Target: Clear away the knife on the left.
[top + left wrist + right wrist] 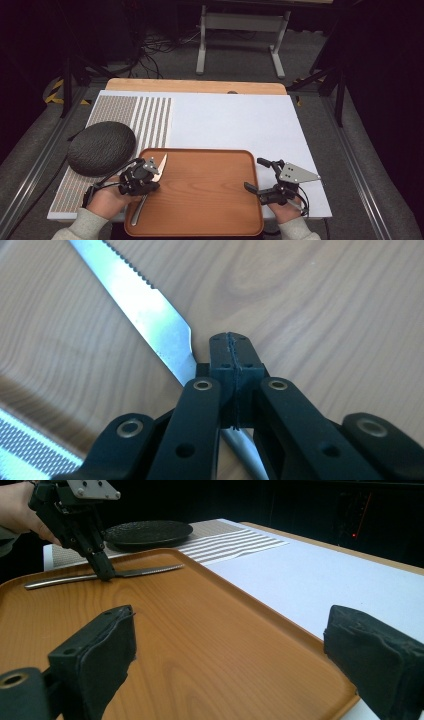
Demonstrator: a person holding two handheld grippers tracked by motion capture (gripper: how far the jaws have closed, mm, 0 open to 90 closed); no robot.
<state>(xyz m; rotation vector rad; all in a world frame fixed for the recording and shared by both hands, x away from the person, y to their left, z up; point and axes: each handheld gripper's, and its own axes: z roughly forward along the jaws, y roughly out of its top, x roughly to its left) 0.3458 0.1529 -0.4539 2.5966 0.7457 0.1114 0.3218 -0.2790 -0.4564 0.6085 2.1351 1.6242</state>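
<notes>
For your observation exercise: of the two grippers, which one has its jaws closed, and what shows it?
The left gripper, over the tray's left edge: its jaws meet on the knife. The right gripper has its jaws spread wide, holding nothing.

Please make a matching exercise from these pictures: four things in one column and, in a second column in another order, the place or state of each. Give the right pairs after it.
Things:
1. knife
2. dark plate
3. right gripper
4. left gripper

Places or states:
A. jaws wide apart, above the right rim of the tray
B. jaws shut, tips down at the knife
C. lying on the tray near its left rim
D. on the striped mat, left of the tray

Pairs: 1-C, 2-D, 3-A, 4-B
</notes>
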